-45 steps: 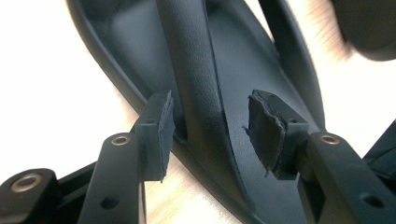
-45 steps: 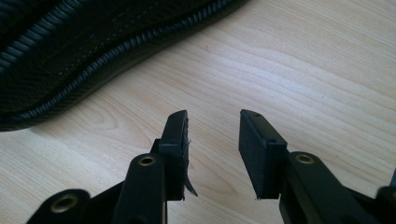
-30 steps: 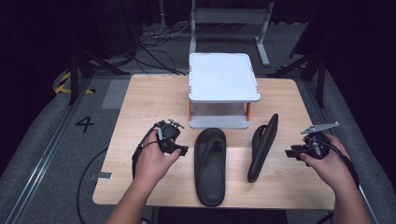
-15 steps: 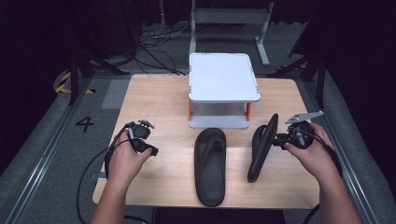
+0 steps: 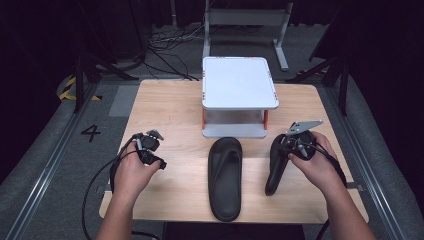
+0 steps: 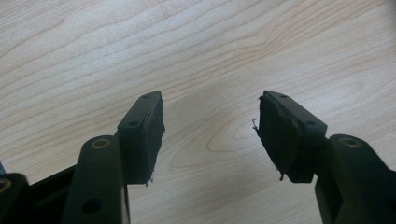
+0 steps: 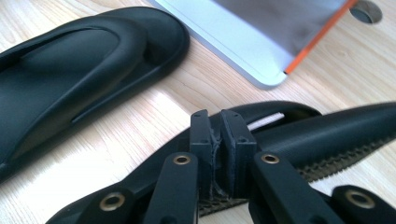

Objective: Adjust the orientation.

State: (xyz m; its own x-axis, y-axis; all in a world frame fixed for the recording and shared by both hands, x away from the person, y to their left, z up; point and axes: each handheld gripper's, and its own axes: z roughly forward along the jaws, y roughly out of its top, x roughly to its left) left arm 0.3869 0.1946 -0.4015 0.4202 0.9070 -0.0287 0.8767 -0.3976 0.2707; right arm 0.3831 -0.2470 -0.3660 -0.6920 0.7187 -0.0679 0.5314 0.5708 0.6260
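We find right gripper (image 7: 218,154) jaws, just closing, clamped on tilted sandal (image 5: 276,165) edge beside flat sandal (image 5: 225,177) (near shelf (image 5: 239,82)). Left gripper (image 6: 210,135) open, empty, now farther left over table (image 5: 165,110).

Left gripper (image 6: 210,135) poised over bare wooden table (image 6: 196,51). Jaws apart, having just closed a little. Nothing between the worn pads (image 6: 280,135).

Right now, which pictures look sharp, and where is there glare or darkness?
High view: table evenly lit, surroundings almost black. Left gripper view: wood grain crisp, open jaws slightly soft. Right gripper view: bright glare on the wood beside the flat sandal; the right gripper sharp, the shelf behind blurred.
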